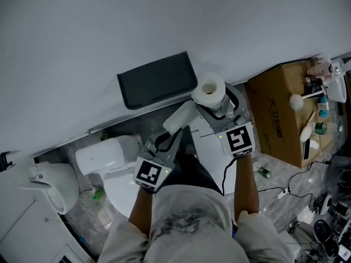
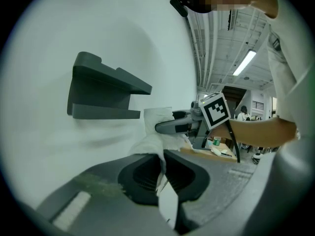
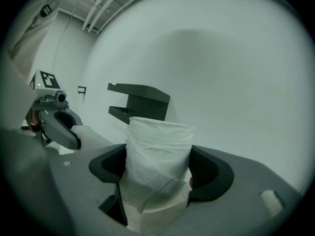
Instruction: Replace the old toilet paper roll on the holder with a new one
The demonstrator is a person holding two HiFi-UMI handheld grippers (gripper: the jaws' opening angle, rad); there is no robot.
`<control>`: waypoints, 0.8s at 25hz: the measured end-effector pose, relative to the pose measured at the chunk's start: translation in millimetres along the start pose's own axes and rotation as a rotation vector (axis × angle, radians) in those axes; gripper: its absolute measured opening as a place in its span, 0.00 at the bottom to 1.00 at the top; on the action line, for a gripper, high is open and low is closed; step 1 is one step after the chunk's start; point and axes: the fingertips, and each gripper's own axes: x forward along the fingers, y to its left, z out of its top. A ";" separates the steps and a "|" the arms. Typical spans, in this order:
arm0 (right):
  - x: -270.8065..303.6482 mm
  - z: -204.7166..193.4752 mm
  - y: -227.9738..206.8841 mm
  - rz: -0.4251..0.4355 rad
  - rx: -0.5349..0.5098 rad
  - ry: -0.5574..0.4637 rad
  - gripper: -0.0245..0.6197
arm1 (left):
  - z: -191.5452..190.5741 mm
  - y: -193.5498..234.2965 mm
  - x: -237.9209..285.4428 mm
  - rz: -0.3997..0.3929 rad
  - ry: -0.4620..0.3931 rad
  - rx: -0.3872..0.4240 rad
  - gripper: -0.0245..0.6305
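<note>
– Now, where is the toilet paper roll (image 3: pixel 158 146)?
– Upright between the jaws of the right tongs (image 3: pixel 160 170), which stand wide and clamp its sides. It is near the dark wall-mounted holder (image 3: pixel 140 102) but apart from it, and its hollow core faces upward.
– And the left tongs (image 2: pixel 161 173)?
– Nearly closed, pinching the loose tail of paper (image 2: pixel 150 144) that runs toward the roll. Both tongs hang above the white toilet (image 1: pixel 109 152).

Two grippers (image 1: pixel 171 135) (image 1: pixel 215 107); one toilet paper roll (image 1: pixel 209 91); one wall holder (image 1: pixel 157 80); one cardboard box (image 1: pixel 277 114).
</note>
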 end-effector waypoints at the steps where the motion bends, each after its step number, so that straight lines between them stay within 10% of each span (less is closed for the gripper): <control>1: 1.0 -1.7 0.2 0.002 -0.005 0.004 0.63 | -1.6 0.4 0.9 0.001 0.001 -0.003 0.06; 20: 21.6 -20.0 2.0 0.011 -0.237 0.116 0.63 | -21.8 3.1 -0.7 0.017 0.000 -0.052 0.06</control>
